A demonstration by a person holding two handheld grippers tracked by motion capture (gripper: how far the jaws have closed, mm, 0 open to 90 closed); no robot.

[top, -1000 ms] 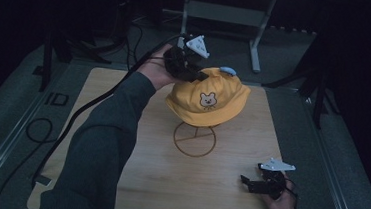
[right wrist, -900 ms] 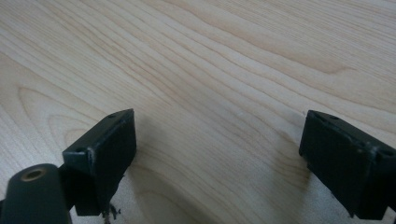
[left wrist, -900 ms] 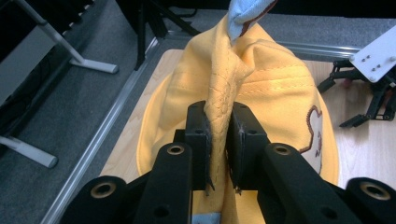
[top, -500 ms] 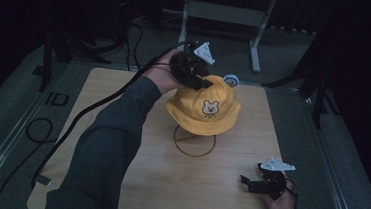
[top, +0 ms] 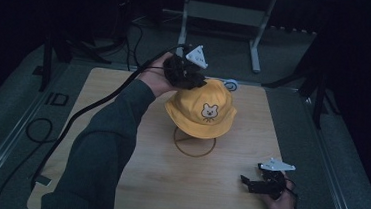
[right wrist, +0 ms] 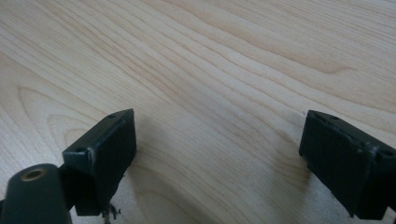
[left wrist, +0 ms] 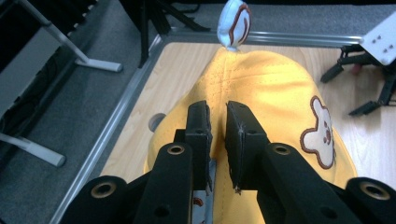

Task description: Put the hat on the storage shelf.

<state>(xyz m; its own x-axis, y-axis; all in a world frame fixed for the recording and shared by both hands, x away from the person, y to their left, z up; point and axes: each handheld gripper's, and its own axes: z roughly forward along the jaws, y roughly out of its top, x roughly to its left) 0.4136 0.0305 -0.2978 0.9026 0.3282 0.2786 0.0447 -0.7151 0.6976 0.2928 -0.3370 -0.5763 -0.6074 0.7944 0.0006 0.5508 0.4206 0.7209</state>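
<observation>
Hat [top: 200, 110], yellow with a bear face, sits on a wire stand [top: 194, 144] at the middle of the table [top: 124, 89]. Left gripper [left wrist: 218, 122] comes from behind it, arm stretched forward; its jaws have just been closing and now pinch a fold of the crown. Right gripper [top: 251, 182] lies low at the near right corner, jaws wide apart over bare wood.

hat [top: 200, 110] on stand [top: 194, 144] blocks centre; front tabletop [top: 176, 194] free.
</observation>
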